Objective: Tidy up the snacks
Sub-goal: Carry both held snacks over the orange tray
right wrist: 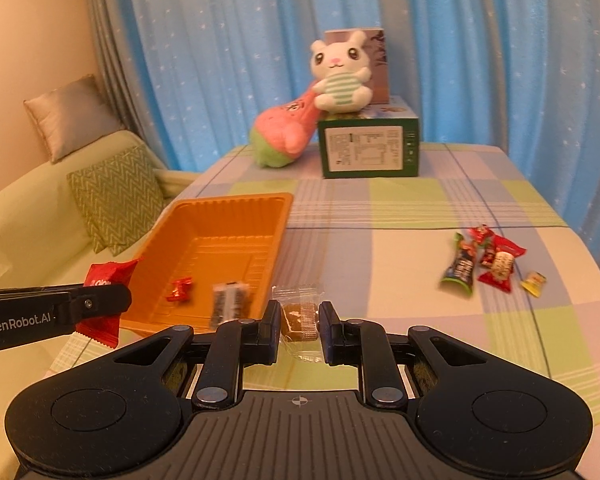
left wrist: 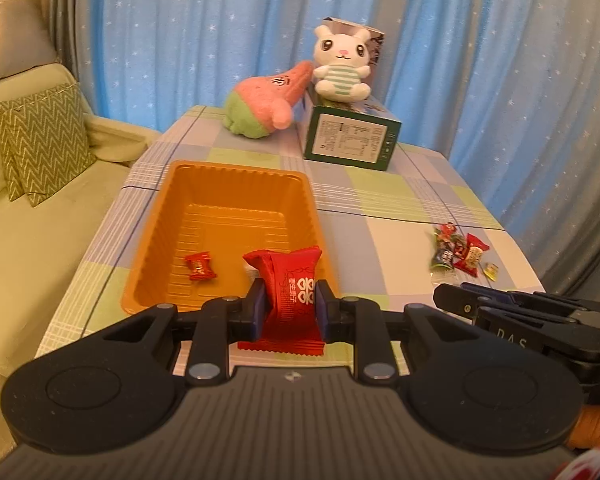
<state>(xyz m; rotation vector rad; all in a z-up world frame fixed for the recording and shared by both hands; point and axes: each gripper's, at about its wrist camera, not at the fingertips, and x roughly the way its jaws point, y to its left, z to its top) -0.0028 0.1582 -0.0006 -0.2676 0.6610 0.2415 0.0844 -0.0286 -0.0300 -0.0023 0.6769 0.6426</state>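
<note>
My left gripper (left wrist: 290, 308) is clamped on one red snack packet (left wrist: 290, 292) above the near rim of the orange tray (right wrist: 204, 216). The tray holds one small red candy (left wrist: 199, 266) (a blurred dark-and-white packet shows too). My right gripper (right wrist: 299, 328), parted, brackets one clear-wrapped brown biscuit (right wrist: 299, 312) without touching. Five wrapped snacks (right wrist: 494, 262) lie near the table's right edge, with bare checked cloth (right wrist: 380, 248) between.

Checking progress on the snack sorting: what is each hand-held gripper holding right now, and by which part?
The left hand-held gripper pinches the red snack packet across its middle. The right hand-held gripper brackets a clear-wrapped brown snack; a firm grip cannot be told.
</note>
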